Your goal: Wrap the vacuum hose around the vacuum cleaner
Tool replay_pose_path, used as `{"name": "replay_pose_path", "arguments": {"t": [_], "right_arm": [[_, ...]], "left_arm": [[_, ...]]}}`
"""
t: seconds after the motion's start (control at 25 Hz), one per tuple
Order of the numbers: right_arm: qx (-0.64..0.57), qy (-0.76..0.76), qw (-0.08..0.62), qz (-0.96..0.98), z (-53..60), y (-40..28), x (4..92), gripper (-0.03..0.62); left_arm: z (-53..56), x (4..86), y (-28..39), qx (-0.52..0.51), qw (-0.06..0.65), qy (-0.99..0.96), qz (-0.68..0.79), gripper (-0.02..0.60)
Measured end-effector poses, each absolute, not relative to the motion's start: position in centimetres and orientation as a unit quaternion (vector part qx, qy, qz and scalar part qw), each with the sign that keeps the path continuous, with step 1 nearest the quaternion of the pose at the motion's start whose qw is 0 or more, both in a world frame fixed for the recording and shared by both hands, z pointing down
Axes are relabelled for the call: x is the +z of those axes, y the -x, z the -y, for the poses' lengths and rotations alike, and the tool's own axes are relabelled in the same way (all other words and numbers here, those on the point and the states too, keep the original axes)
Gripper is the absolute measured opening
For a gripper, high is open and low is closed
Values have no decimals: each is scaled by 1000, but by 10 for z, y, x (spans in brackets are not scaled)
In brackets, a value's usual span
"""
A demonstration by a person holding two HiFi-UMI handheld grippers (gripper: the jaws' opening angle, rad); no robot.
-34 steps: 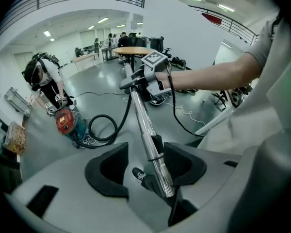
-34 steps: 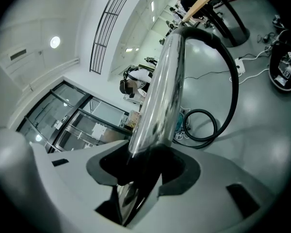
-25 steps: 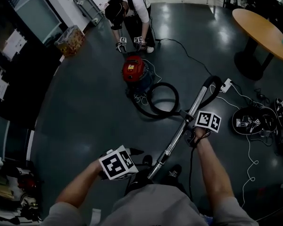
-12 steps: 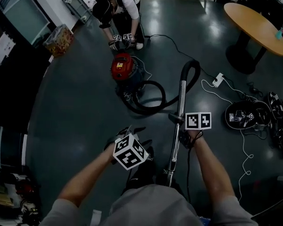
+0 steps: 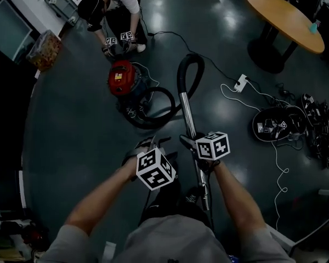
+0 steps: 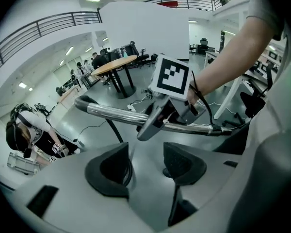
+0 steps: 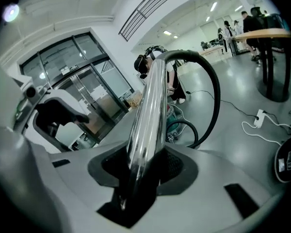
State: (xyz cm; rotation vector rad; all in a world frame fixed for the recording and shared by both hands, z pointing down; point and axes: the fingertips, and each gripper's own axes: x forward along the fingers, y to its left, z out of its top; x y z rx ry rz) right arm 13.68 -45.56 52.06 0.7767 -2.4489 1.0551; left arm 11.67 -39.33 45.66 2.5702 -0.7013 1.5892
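Although bare dark floor lies open on the left, a white power strip and a round wooden table crowd the right. The chrome vacuum tube points straight away from the wearer's feet, arching into the black hose, which loops left to the red canister vacuum cleaner. The right gripper has fingers just now closing, clamped on the tube; the left gripper has fingers spread, empty.

Glossy dark floor, round wooden table

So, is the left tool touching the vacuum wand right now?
Apart. The left gripper view shows the left tool open and empty, with the vacuum wand crossing beyond its jaws across a clear gap.
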Motion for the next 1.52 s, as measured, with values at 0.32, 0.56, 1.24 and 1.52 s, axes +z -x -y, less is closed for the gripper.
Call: {"name": "replay_pose_path", "arguments": {"t": [0.32, 0.56, 1.24, 1.52], "right_arm": [[322, -255, 269, 871, 488, -112, 552, 155], [277, -230, 316, 878, 506, -103, 566, 150], [119, -92, 482, 863, 532, -165, 609, 138], [38, 1, 515, 857, 567, -216, 640, 138]], "left_arm": [[496, 460, -95, 497, -19, -840, 218, 235], [562, 466, -94, 489, -97, -841, 211, 235], [591, 539, -122, 510, 43, -846, 149, 235], [612, 575, -151, 508, 166, -815, 224, 235]]}}
